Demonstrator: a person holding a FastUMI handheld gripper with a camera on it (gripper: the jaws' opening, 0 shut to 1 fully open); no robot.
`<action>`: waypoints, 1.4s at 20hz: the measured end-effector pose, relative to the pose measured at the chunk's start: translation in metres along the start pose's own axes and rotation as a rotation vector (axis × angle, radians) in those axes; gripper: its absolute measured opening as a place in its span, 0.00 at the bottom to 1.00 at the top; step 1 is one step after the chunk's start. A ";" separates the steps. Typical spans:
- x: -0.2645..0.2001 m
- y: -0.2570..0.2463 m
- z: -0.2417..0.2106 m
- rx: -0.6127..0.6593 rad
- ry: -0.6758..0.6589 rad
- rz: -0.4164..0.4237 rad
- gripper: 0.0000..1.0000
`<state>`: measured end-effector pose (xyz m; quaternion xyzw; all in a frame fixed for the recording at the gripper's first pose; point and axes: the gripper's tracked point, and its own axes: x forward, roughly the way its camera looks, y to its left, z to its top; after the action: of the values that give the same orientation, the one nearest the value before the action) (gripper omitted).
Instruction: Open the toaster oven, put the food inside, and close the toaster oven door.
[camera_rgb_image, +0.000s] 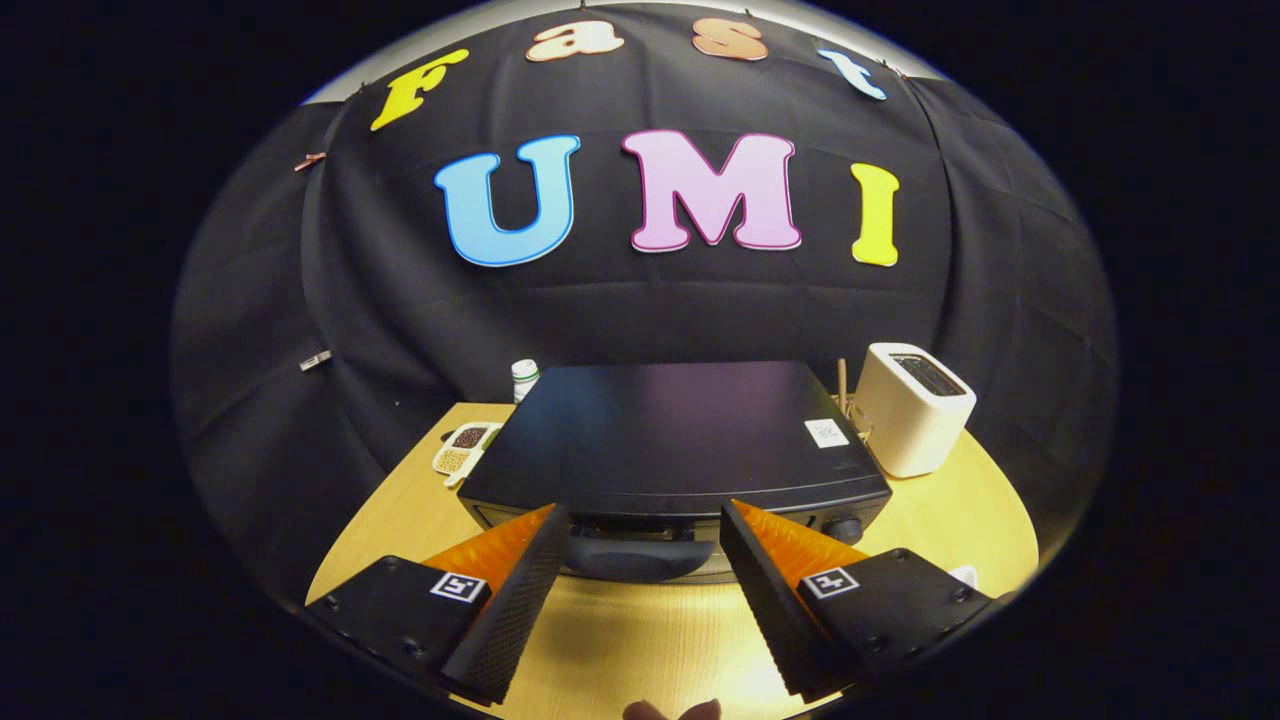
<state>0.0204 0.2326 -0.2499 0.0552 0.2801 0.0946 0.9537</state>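
Gripper view: gripper (640, 520) jaws wide, empty, straddling the door handle (630, 555) of the toaster oven (680, 430) at 12 o'clock; door looks closed. Risks: fingers come in too high and slide off the handle; hard pull drags the oven along the table (640, 640); white toaster (915, 405) at 2 o'clock sits close. Food: cannot tell.

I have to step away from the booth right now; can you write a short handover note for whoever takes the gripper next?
Gripper: fingers open, holding nothing, spread either side of the door handle, not touching it.
Toaster oven: on the wooden table, just ahead of the fingers, door shut.
Food: cannot tell which item; a small snack tray sits beside the oven.
White toaster stands on the oven's other side.
Done: nothing yet.
Left: open door, load food, close door.
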 end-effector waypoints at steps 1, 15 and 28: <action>0.007 0.002 -0.004 0.001 0.012 -0.006 0.99; 0.020 0.012 -0.036 0.001 0.081 -0.069 0.99; -0.041 0.015 -0.122 -0.021 0.208 -0.082 0.98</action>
<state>-0.0821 0.2447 -0.3288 0.0233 0.3786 0.0636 0.9231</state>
